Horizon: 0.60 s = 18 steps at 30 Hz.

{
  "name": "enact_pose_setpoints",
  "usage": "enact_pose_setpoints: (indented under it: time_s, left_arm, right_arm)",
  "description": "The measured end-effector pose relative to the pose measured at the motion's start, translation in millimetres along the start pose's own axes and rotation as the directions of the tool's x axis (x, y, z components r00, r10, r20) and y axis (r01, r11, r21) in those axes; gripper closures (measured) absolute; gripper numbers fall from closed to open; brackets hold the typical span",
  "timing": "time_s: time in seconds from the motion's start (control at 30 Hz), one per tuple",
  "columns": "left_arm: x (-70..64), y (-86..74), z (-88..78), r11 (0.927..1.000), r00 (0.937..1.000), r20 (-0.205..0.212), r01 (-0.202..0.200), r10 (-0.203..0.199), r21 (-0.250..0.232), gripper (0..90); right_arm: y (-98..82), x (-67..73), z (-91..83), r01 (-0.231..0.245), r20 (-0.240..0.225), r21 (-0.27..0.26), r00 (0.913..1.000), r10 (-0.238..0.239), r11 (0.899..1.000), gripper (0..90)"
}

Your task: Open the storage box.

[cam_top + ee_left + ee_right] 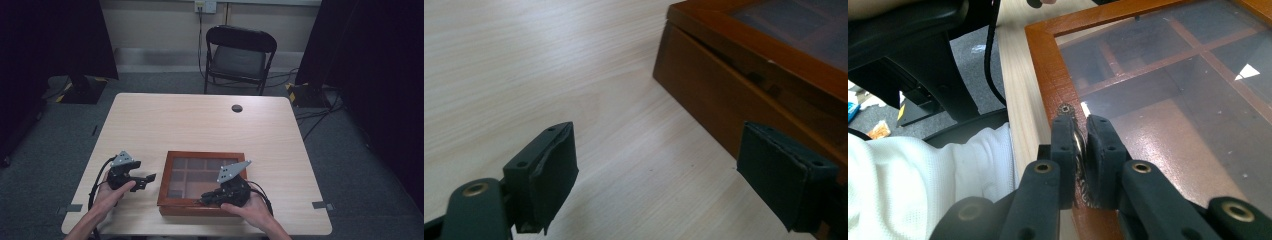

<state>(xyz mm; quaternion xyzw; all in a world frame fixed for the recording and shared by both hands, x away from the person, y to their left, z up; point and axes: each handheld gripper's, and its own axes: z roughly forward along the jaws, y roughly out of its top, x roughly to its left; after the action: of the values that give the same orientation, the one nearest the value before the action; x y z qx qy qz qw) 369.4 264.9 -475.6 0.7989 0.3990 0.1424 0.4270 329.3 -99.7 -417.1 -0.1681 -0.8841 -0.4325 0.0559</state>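
- While the left gripper (150, 178) hovered over bare tabletop just left of the wooden box (172, 206), its jaws stood apart with nothing between them; in the left gripper view the box's side wall (719, 105) lay just beyond the right-hand pad.
- Left of that gripper, the table (200, 125) ran only a short way to its left edge, and the near edge was close under the person's wrists.
- At the near middle of the table sat the box, its glass lid (200, 172) showing compartments, with its near wall close to the table's near edge.
- On the box's near rim the right gripper (1079, 145) was pinched shut on a small metal clasp (1079, 142).
- Beyond the box, the far half of the table lay open, with a dark round hole (237, 108) near the far edge.
- Past the table stood a folding chair (239, 57).
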Motion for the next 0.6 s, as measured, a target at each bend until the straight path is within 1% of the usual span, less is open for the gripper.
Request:
enact_pose_setpoints:
  time_s: [0.07,0.1,0.13,0.17,0.2,0.23,0.27,0.3,0.4,0.5,0.6]
  left_arm:
    - [-3.3,1.3,0.2,0.9999,0.9996,0.023,-0.017,0.017,-0.005,16.0]
    - [-5.2,1.8,0.1,0.9998,0.9994,0.031,-0.019,0.019,-0.006,16.0]
    - [-6.2,2.4,-0.3,0.9995,0.9989,0.035,-0.031,0.031,-0.010,16.0]
    - [-7.5,2.9,-0.8,0.9995,0.9986,0.045,-0.028,0.028,-0.012,16.0]
    - [-8.5,3.3,-0.9,0.9994,0.9980,0.057,-0.026,0.028,-0.024,16.0]
    - [-8.5,3.3,-0.9,0.9994,0.9980,0.057,-0.026,0.028,-0.024,16.0]
    - [-10.2,4.1,-2.0,0.9987,0.9968,0.070,-0.036,0.038,-0.036,16.0]
    - [-10.7,4.6,-2.6,0.9985,0.9961,0.075,-0.043,0.045,-0.033,15.9]
    - [-12.5,4.9,-2.2,0.9987,0.9941,0.104,-0.025,0.029,-0.044,15.9]
    - [-14.2,5.4,-3.1,0.9977,0.9944,0.098,-0.036,0.041,-0.057,16.1]
    - [-13.4,5.7,-4.7,0.9972,0.9934,0.111,-0.022,0.030,-0.071,16.2]
  right_arm:
    - [0.9,-0.4,-0.5,0.000,-0.001,0.000,1.0000,0.000,1.000,82.8]
    - [1.4,-0.3,-0.8,-0.003,-0.001,0.000,1.0000,0.003,1.000,82.8]
    - [1.7,-0.3,-1.2,-0.005,-0.002,0.001,1.0000,0.005,1.000,82.8]
    - [2.2,-0.2,-1.6,-0.006,0.000,-0.001,1.0000,0.006,1.000,82.8]
    - [2.6,-0.3,-1.9,-0.005,0.000,-0.002,1.0000,0.005,1.000,82.8]
    - [3.1,-0.2,-2.3,-0.006,0.002,-0.001,1.0000,0.006,1.000,82.8]
    - [3.9,-0.2,-2.8,-0.010,0.001,0.002,1.0000,0.010,1.000,82.8]
    - [5.0,-0.7,-3.3,-0.006,-0.005,-0.002,1.0000,0.006,1.000,82.8]
    - [8.9,-1.0,-6.2,-0.009,-0.006,-0.002,0.9999,0.009,1.000,82.8]
    - [12.6,-0.6,-7.8,-0.004,-0.003,0.011,1.0000,0.004,1.000,82.8]
    - [15.6,-2.2,-10.3,-0.006,-0.013,-0.001,0.9999,0.006,1.000,82.8]
